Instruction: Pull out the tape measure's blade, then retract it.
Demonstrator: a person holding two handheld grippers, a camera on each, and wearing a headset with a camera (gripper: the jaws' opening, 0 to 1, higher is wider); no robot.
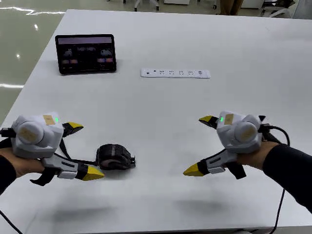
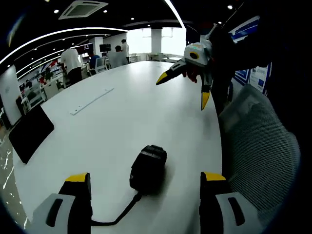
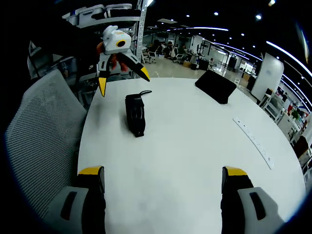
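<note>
A black tape measure (image 1: 114, 157) lies on the white table, with its blade fully inside and a thin strap trailing toward the left. My left gripper (image 1: 84, 150) is open, its yellow-tipped jaws set either side of the case without touching it. In the left gripper view the tape measure (image 2: 148, 168) sits just ahead of the gap between the left gripper's (image 2: 145, 178) tips. My right gripper (image 1: 201, 145) is open and holds nothing, well to the right of the case. The right gripper view has the tape measure (image 3: 135, 114) far off, beside the left gripper (image 3: 124, 78).
A black tablet (image 1: 86, 52) stands at the back left of the table (image 1: 156, 102). A white power strip (image 1: 175, 73) lies at the back centre. A mesh chair (image 2: 258, 146) is at the near table edge. People stand far off in the room.
</note>
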